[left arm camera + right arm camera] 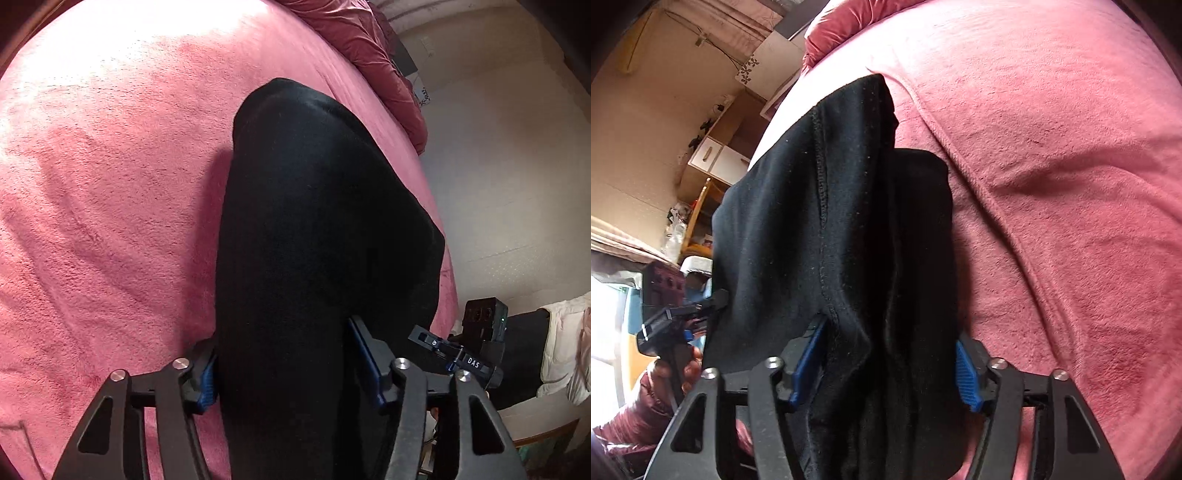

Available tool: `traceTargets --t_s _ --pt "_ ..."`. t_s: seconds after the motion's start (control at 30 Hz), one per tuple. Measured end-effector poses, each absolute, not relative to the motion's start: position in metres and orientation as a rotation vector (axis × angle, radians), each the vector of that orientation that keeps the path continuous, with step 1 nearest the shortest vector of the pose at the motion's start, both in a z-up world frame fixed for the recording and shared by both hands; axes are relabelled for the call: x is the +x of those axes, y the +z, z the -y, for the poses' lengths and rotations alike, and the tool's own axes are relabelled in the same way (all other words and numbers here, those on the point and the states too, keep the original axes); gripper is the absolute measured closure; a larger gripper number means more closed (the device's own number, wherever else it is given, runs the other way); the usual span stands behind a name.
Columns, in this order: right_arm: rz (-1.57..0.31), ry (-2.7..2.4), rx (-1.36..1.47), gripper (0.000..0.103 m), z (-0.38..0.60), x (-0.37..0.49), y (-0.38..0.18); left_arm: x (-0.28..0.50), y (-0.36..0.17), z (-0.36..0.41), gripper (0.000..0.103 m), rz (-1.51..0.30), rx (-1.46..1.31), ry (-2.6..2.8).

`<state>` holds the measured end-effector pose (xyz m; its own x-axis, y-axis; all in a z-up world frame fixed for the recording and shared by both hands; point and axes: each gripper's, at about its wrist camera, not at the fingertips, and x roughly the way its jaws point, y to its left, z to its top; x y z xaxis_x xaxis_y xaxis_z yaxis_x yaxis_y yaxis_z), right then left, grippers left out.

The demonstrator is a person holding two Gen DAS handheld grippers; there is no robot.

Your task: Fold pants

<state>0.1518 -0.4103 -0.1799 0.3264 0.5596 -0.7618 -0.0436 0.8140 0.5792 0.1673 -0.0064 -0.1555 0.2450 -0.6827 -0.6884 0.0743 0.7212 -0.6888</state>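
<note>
Both tongs, the left tongs (284, 363) and right tongs (890, 365), are clamping a bunched end of the black pants (314, 221), which are lying along the pink bed (110, 203) near its edge. A fold seems underway; next, they need carrying that end over evenly.

One pants (314, 229), two tongs (284, 369), one blanket (110, 203)

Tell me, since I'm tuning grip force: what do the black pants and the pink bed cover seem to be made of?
Black pants: seemingly soft matte knit, probably cotton jersey; stitched seam, light lint, limp drape. Pink bed cover: seemingly plush fleece; fuzzy nap with brushed streaks, soft rolling creases. Exact fibres cannot be told.
</note>
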Motion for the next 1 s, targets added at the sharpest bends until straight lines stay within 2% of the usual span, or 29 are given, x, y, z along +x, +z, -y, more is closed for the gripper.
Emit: traceTargets --t_s 0.03,0.13,0.47,0.8,0.87,0.97,1.0 --pt "-1.177 0.421 0.503 0.055 0.408 0.149 -0.175 0.165 -0.153 0.007 0.052 -1.207 -0.594 -0.577" --pt "-1.154 0.438 0.454 0.062 0.396 0.145 -0.158 0.161 -0.140 0.003 0.062 -1.160 -0.586 -0.612" --pt "-1.038 0.549 0.426 0.063 0.333 0.212 -0.111 0.196 -0.072 -0.044 0.063 -0.979 -0.507 -0.564" --pt "-1.142 0.540 0.351 0.063 0.280 0.307 -0.135 0.257 -0.102 -0.071 0.060 -1.073 -0.464 -0.351" --pt "-1.170 0.525 0.341 0.061 0.279 0.311 -0.150 0.260 -0.117 -0.070 0.056 -1.099 -0.426 -0.315" --pt "-1.180 0.523 0.409 0.052 0.287 0.313 -0.169 0.254 -0.133 -0.062 0.046 -1.085 -0.424 -0.296" --pt "-1.179 0.521 0.426 0.051 0.285 0.314 -0.173 0.253 -0.134 -0.064 0.040 -1.072 -0.419 -0.281"
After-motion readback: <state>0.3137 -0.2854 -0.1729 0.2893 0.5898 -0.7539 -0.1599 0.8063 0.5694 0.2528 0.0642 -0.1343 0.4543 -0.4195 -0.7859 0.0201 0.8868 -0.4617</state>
